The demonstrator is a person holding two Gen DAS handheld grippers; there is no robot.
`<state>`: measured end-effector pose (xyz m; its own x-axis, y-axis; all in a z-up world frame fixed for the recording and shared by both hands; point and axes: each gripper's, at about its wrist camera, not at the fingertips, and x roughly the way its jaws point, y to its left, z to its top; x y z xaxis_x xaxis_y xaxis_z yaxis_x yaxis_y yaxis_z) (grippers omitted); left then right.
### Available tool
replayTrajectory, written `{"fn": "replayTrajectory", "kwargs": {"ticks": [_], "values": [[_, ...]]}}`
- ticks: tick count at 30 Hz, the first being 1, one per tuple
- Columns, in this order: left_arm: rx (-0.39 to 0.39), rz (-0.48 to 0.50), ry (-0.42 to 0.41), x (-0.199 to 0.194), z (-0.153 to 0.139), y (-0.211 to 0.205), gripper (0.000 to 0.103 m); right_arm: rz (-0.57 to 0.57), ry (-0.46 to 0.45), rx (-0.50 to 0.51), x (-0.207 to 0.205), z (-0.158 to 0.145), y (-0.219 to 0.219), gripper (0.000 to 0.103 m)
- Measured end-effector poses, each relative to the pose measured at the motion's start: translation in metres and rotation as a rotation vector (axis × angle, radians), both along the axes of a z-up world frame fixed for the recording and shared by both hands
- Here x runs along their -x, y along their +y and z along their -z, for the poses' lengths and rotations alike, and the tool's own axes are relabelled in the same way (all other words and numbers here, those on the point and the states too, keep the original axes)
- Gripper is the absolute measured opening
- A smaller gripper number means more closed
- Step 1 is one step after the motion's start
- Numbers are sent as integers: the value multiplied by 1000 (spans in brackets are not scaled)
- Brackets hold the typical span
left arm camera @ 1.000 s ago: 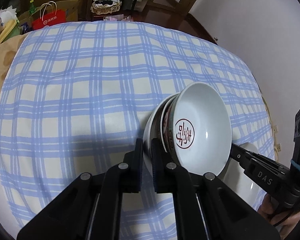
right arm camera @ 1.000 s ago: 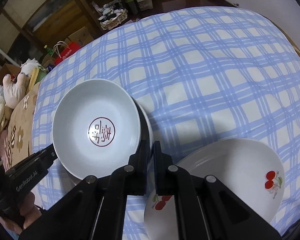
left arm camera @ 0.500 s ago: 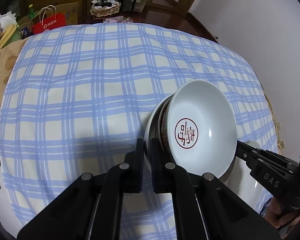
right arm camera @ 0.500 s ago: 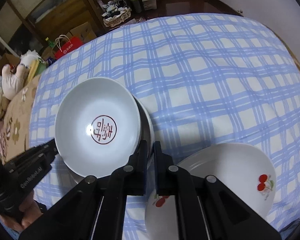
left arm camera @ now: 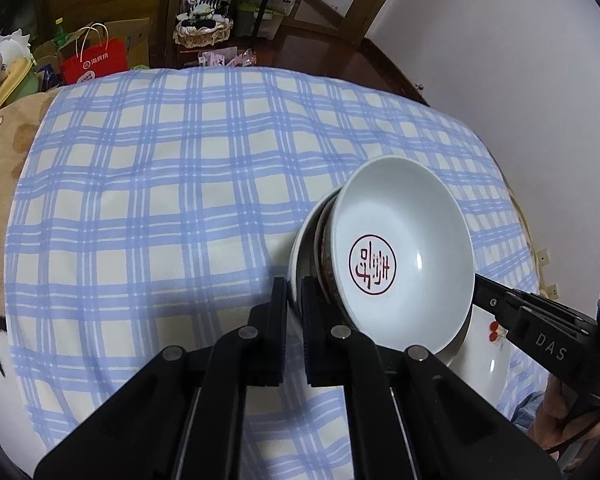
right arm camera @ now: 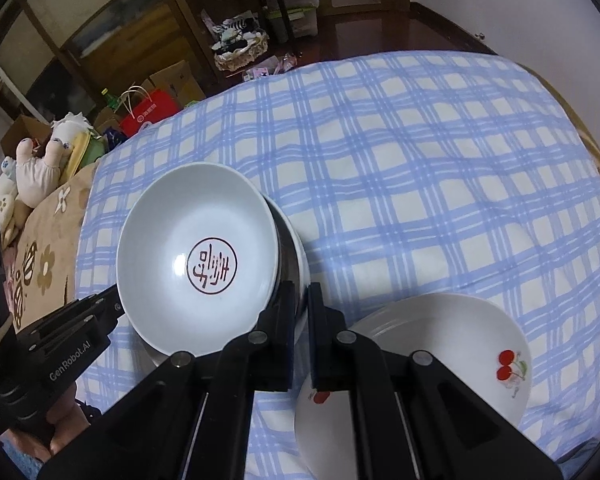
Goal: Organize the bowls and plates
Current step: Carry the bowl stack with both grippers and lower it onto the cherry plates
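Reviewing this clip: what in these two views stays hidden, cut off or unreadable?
- Lower bowls in the bowl stack: both views show only rims; the top bowl covers the count and pattern.
- Cherry plate: right wrist view, near part behind the right tongs; left wrist view, mostly under the stack.
- Whether the stack is clear of the checked cloth: underside hidden.
- Left tongs: contact on the rim hidden by its own fingers.

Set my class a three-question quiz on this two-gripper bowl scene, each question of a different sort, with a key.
1. True or false: the top bowl bears a red seal mark inside.
2. Which fruit decorates the plate on the checked cloth? A cherries B lemons C grapes
3. What do the left gripper and right gripper both clamp?

Key: 1 true; 2 A; 3 the rim of the bowl stack, from opposite sides.
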<state>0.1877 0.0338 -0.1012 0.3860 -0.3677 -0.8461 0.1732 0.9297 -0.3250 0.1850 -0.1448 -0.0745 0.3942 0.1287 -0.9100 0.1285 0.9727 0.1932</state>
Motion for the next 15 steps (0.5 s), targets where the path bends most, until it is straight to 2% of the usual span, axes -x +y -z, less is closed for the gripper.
{"fn": "replayTrajectory", "kwargs": {"ticks": [8,15], "values": [[8,20,-26,15,-20,-8,5,-2,-22,13,20,-25,-7,7],[-15,76,-39,35,-32,-41,5,58,-34,30,52,-36,-33,7]]}}
